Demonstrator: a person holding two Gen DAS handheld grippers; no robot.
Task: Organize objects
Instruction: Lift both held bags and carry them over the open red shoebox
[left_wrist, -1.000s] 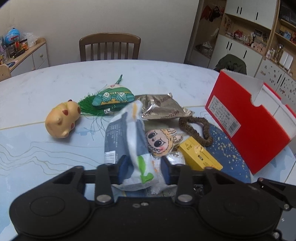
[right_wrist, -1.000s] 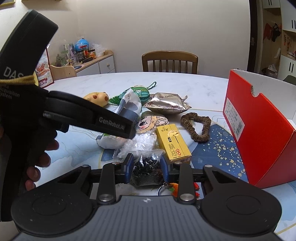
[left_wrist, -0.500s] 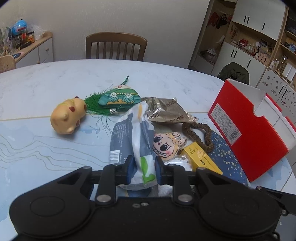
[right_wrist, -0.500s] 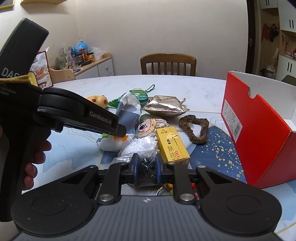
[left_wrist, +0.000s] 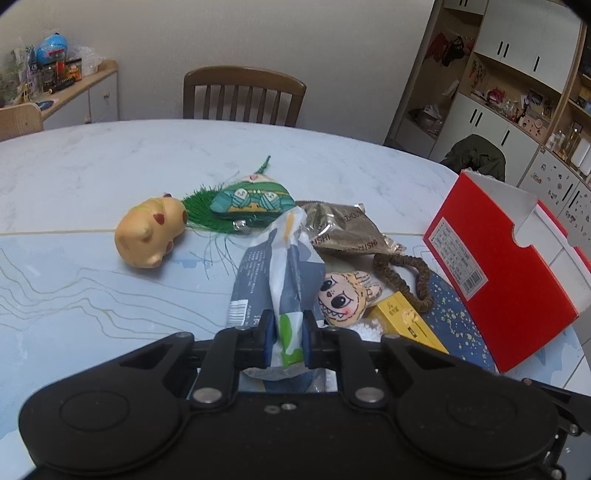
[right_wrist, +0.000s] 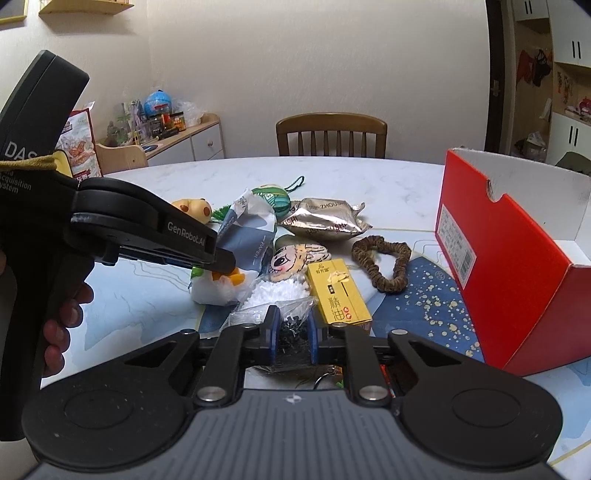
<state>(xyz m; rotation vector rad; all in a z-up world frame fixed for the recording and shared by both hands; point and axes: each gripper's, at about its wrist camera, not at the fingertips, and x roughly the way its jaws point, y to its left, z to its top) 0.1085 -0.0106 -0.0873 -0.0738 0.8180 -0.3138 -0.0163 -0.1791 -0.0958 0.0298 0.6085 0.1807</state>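
We have the left gripper (left_wrist: 285, 334) clamped on the tissue pack (left_wrist: 275, 266), the right gripper (right_wrist: 291, 332) on the clear bag (right_wrist: 284, 317); the red box (right_wrist: 517, 266) at frame right looks empty, the rest lies unsorted

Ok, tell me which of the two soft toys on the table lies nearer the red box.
The flat toothy-faced plush, lying beside the yellow carton. The round yellow pig toy sits far off at the pile's opposite end from the red box.
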